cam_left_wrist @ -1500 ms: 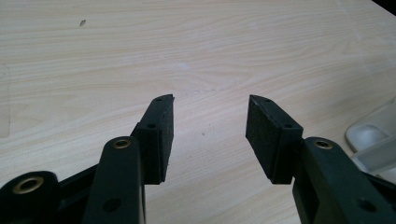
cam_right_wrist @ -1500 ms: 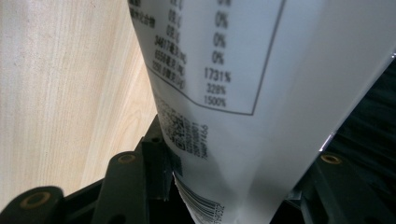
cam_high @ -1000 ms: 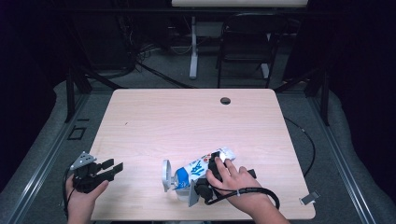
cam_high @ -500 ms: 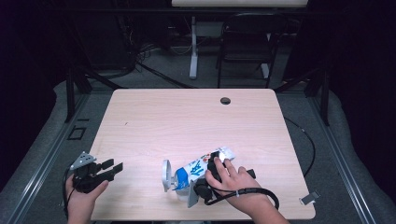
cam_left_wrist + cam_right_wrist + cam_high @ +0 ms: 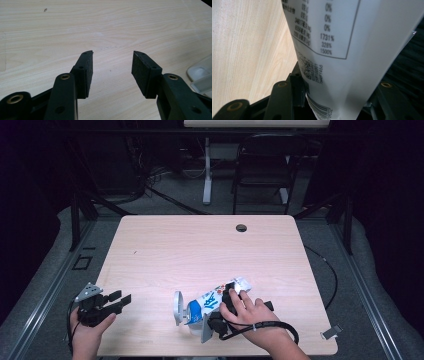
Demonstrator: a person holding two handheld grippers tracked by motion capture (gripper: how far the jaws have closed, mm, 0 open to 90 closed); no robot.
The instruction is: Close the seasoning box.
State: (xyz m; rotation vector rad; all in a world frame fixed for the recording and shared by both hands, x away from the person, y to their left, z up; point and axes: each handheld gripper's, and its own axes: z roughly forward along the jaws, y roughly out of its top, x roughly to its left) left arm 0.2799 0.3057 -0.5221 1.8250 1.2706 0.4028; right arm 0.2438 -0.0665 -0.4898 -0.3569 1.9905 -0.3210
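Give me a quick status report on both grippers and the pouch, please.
Left gripper open, idle at table edge. Right gripper closed around the white pouch, pouch lying on the table. Nothing in the way.

The bench (image 5: 200,245) is pale wood grain, smooth and matt. The pouch (image 5: 342,50) looks like glossy printed plastic film. The left gripper (image 5: 112,72) has matt black plastic jaws with rough, foam-like pads.
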